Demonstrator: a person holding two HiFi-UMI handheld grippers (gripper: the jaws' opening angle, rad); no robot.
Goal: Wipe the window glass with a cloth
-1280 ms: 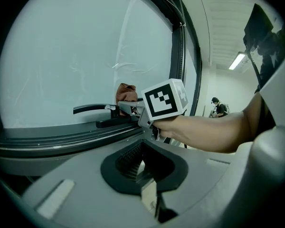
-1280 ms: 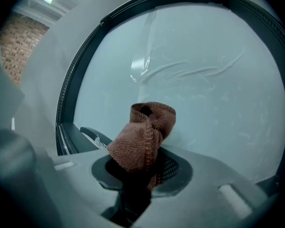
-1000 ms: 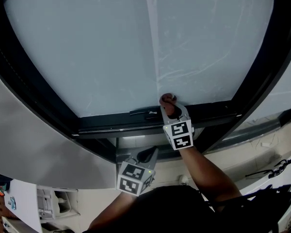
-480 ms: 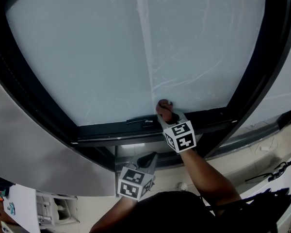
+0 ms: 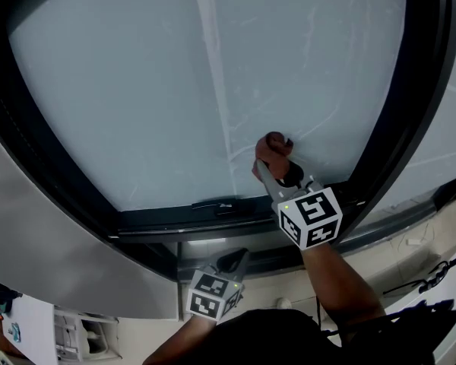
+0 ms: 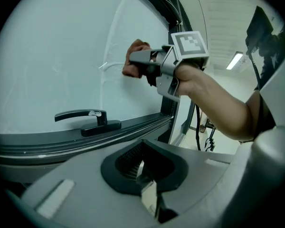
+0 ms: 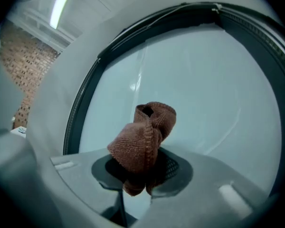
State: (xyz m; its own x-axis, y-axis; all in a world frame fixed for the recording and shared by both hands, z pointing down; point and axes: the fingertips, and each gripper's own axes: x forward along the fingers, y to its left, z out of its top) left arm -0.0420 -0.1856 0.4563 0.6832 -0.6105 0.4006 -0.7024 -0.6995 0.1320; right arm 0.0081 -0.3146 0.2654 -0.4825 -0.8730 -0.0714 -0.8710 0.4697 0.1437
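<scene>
The right gripper (image 5: 277,164), clamped on the bunched brown cloth (image 5: 273,144), is sliding up the window glass (image 5: 137,74) from the bottom frame rail (image 5: 167,220) it was hugging a moment ago, so the wiping is progressing upward; below it, the left gripper (image 5: 232,258) is hanging closed and empty

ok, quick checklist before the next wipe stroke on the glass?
1. Grip: cloth clamped in the right gripper fingers: ok.
2. Contact: cloth against the window glass: ok, looks pressed on in the left gripper view.
3. Path: left gripper out of the way: ok, low below the frame, fingers together, empty.
4. Obstacle: window handle clear of the cloth: ok, lower and off to one side.
5. Result: glass streak-free: not ok, smears show beside the cloth.
6. Cloth damp: cannot tell.
</scene>
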